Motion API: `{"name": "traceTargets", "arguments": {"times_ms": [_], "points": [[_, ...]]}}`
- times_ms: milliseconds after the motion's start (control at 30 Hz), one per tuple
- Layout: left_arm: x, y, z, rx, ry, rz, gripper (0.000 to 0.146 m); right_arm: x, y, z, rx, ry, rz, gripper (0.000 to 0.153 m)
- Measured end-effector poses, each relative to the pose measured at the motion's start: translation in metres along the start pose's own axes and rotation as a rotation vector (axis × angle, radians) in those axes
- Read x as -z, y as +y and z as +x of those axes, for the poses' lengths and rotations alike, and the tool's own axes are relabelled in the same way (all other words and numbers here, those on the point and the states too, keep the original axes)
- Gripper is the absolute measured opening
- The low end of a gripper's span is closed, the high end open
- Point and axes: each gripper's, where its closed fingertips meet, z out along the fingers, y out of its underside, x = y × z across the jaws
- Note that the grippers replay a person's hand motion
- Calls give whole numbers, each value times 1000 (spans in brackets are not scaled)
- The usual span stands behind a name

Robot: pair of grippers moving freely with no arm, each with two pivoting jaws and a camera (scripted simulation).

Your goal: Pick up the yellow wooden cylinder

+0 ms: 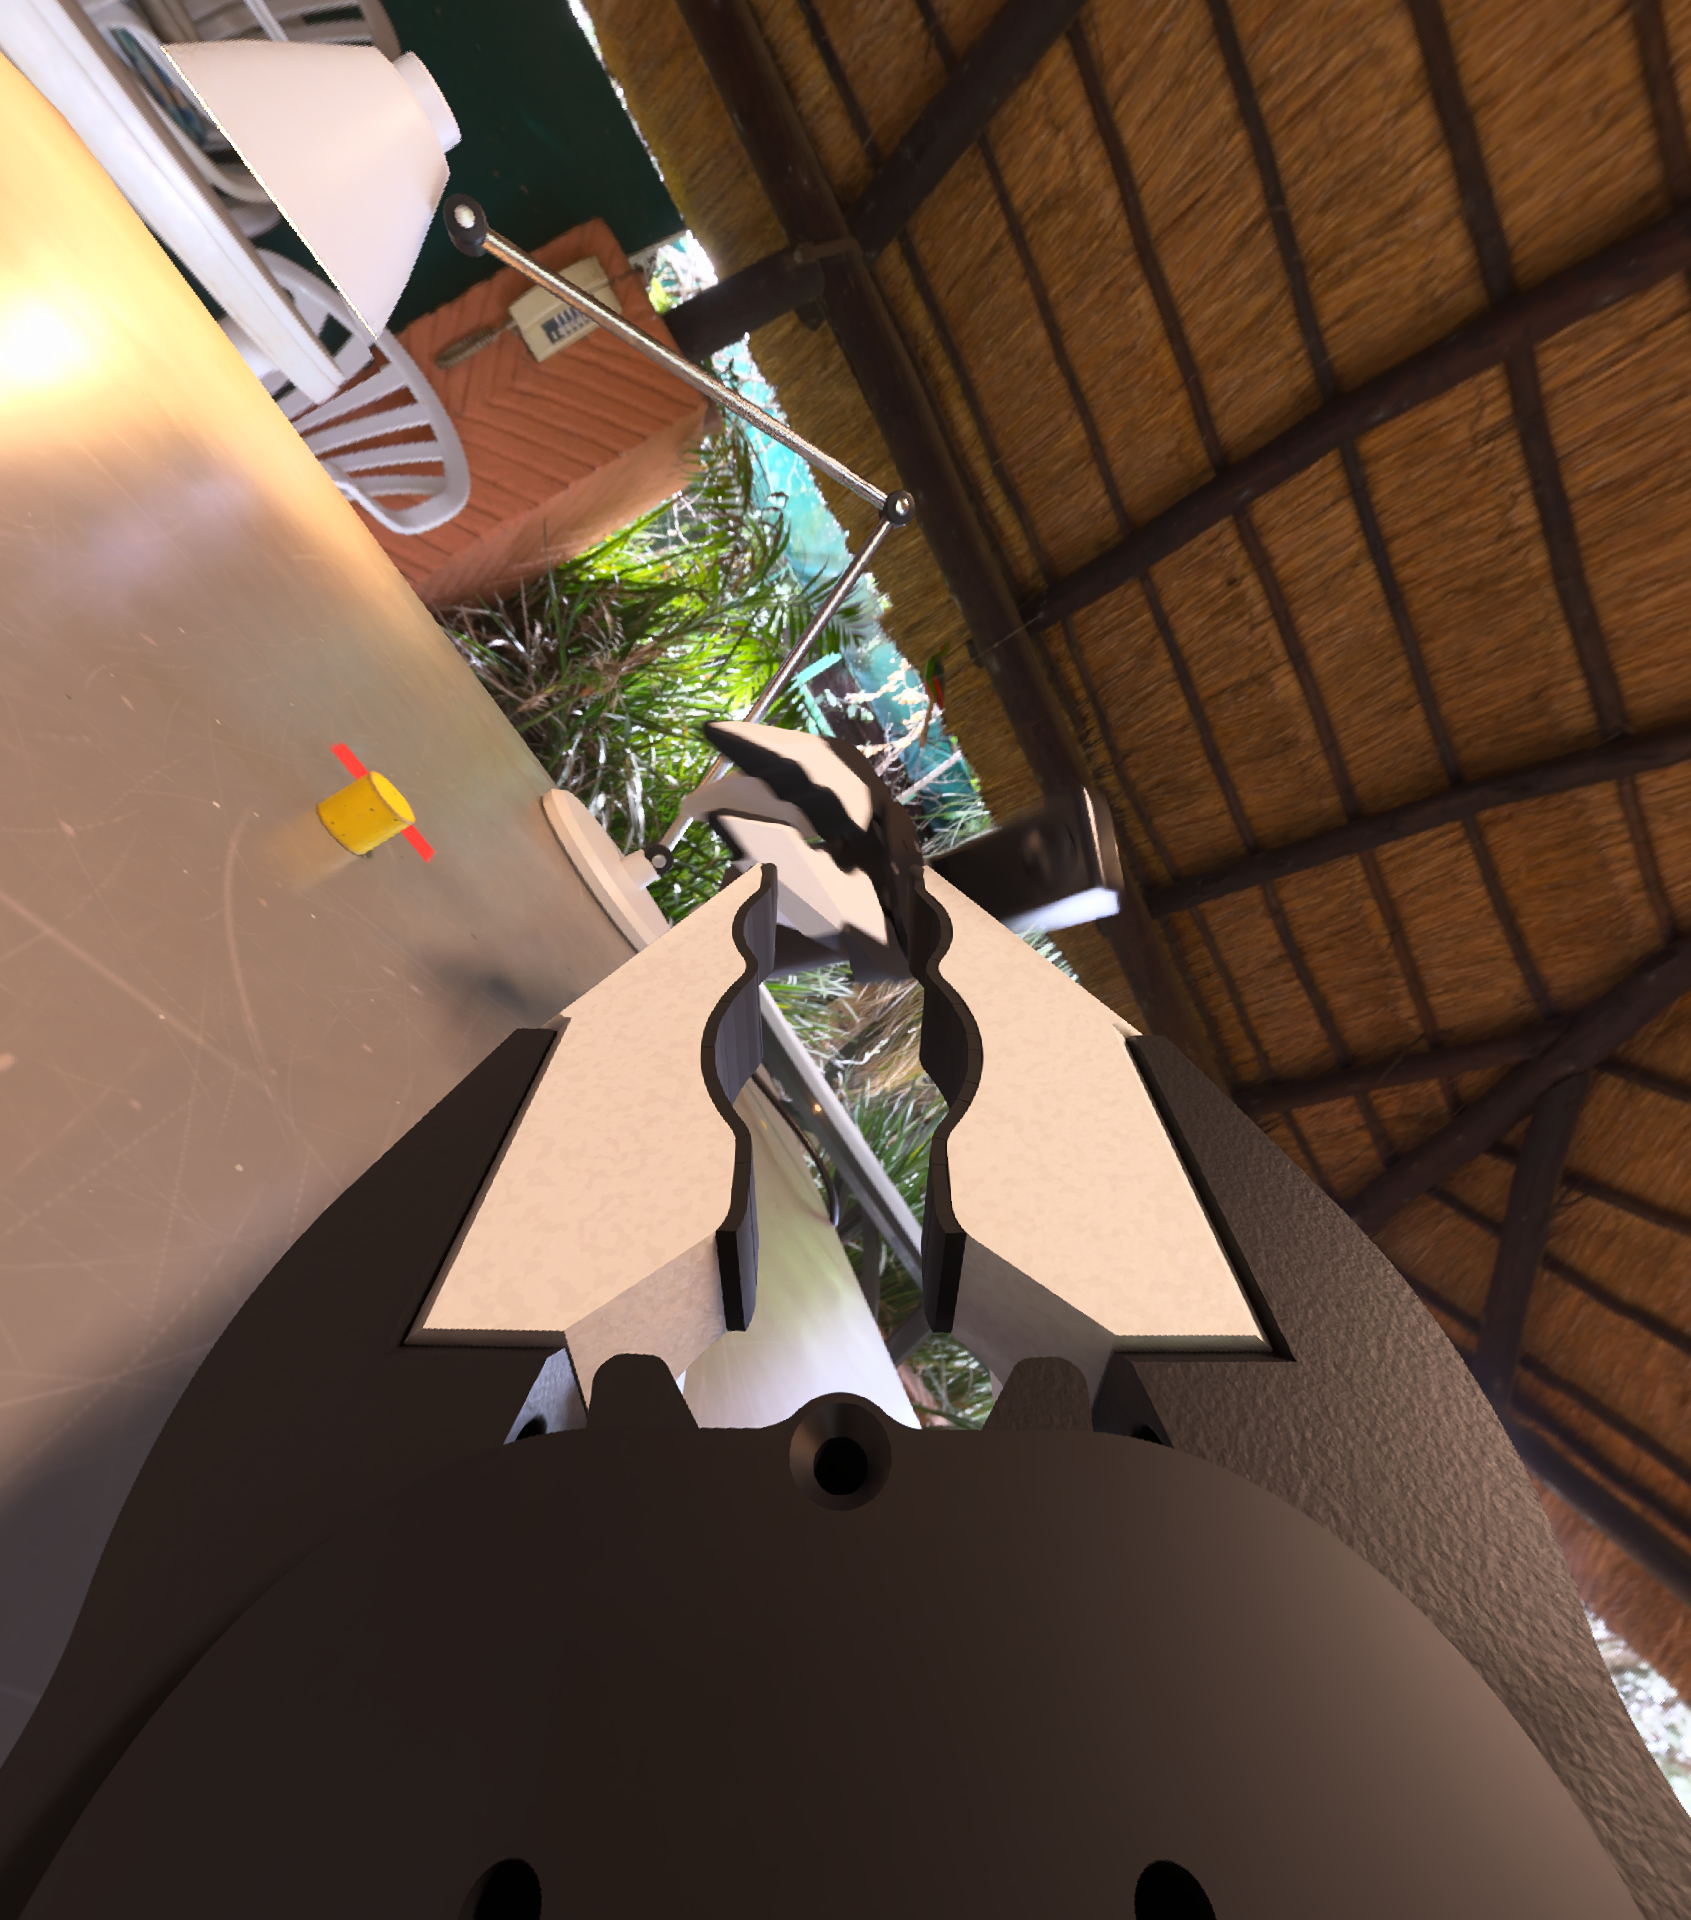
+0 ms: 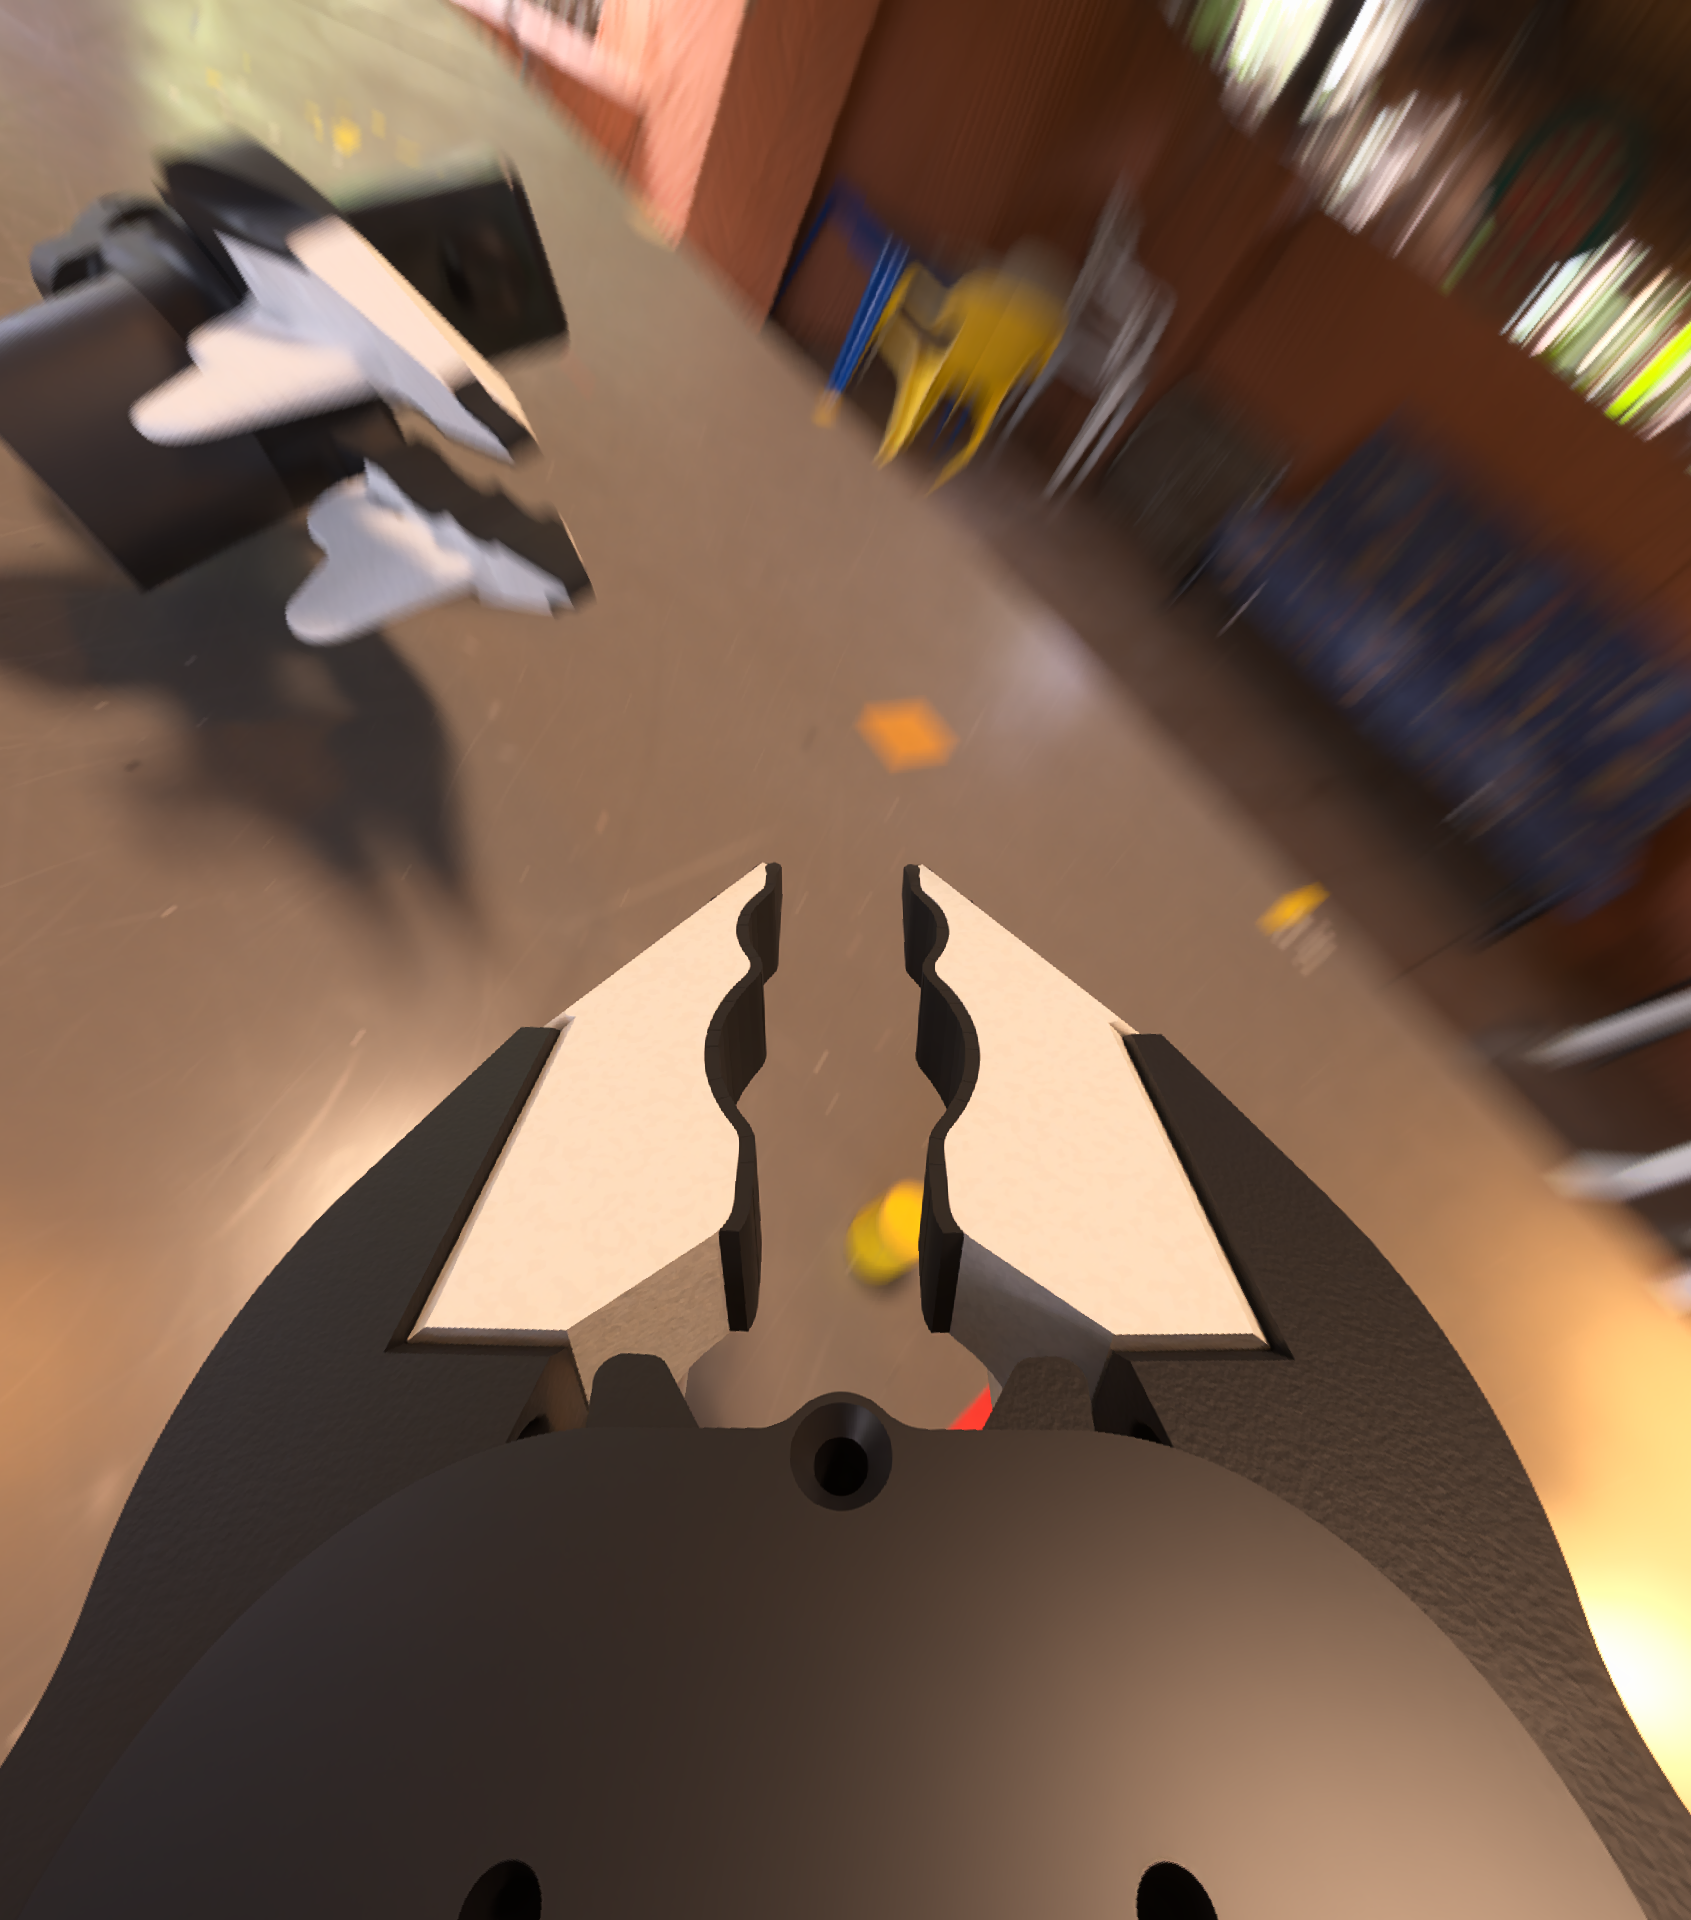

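Note:
The yellow wooden cylinder (image 1: 364,811) stands on the brown table (image 1: 93,935), on a thin red line, to the left of my left gripper (image 1: 841,883). My left gripper is open and empty, held above the table and apart from the cylinder. In the right wrist view, which is blurred, the cylinder (image 2: 885,1231) lies low on the table between the fingers of my right gripper (image 2: 841,883), near their base and below them. My right gripper is open and empty. The right gripper (image 1: 810,810) also shows far ahead in the left wrist view, and the left gripper (image 2: 467,509) shows at upper left in the right wrist view.
A white desk lamp (image 1: 321,177) with a thin metal arm (image 1: 675,364) stands on a round white base (image 1: 592,862) at the table's far edge. An orange patch (image 2: 905,734) and a small yellow mark (image 2: 1293,909) lie on the table. The table edge (image 2: 1184,831) runs diagonally at right.

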Motion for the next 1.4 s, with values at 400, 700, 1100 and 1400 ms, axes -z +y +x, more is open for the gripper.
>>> {"name": "traceTargets", "arguments": {"times_ms": [400, 700, 1100, 1400], "points": [[-9, 15, 4, -79, 2, -70, 25, -11, 124, 10, -416, -221, -604, 39], [-12, 21, 7, -92, 24, -88, 24, -21, 124, 6, -348, -291, -616, 21], [-16, 30, 7, -66, 26, -119, 25, 10, -49, -39, 132, -593, -61, 21], [-18, 36, 11, -89, 39, -161, 25, 5, -57, -52, 267, -653, -144, 21]]}}
